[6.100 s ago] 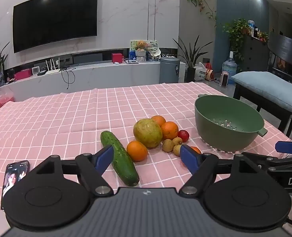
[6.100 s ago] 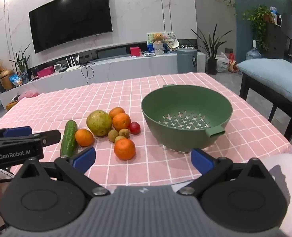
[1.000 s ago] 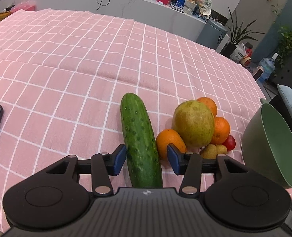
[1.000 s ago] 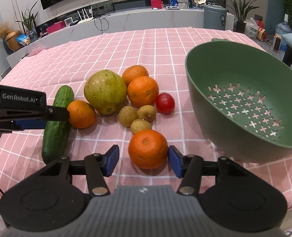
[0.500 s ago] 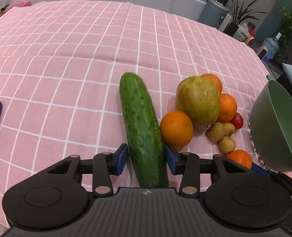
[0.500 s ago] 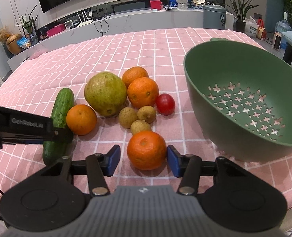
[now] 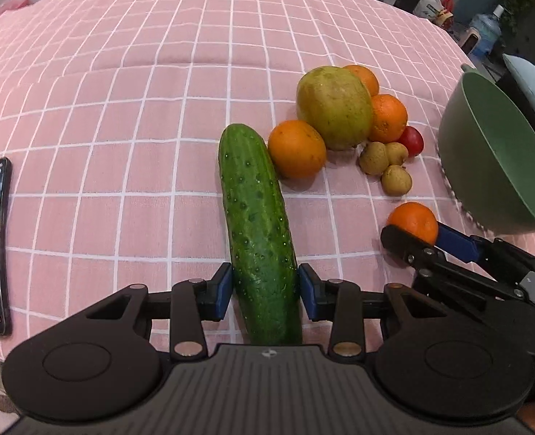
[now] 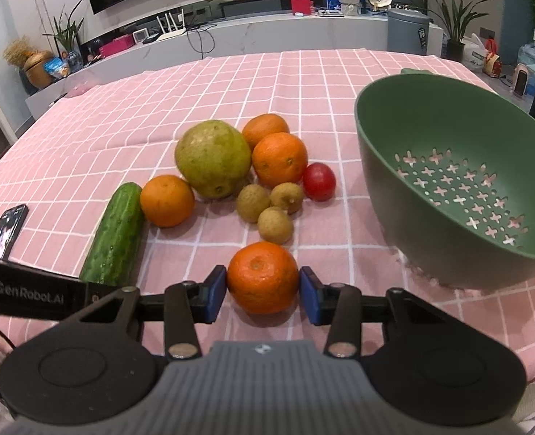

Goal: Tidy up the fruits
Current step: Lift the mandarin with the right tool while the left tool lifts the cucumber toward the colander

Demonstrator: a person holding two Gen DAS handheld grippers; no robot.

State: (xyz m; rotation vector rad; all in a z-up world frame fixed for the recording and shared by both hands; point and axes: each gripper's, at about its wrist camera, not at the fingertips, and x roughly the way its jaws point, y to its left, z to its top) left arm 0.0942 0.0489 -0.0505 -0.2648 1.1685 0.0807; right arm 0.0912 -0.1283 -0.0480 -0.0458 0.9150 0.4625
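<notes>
- Your left gripper (image 7: 265,291) clamps the near end of the cucumber (image 7: 254,217), which lies on the pink tablecloth (image 7: 122,108).
- Your right gripper (image 8: 263,291) pinches the nearest orange (image 8: 262,277), beside the green colander (image 8: 459,181).

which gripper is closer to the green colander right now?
Right. The right gripper, closed on the near orange, sits just left of the green colander. The left gripper grips the cucumber, farther left beyond the fruit.

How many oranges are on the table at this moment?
4. One between the right gripper pads; one beside the cucumber; two right of the big green fruit, front and behind. More could hide behind it.
</notes>
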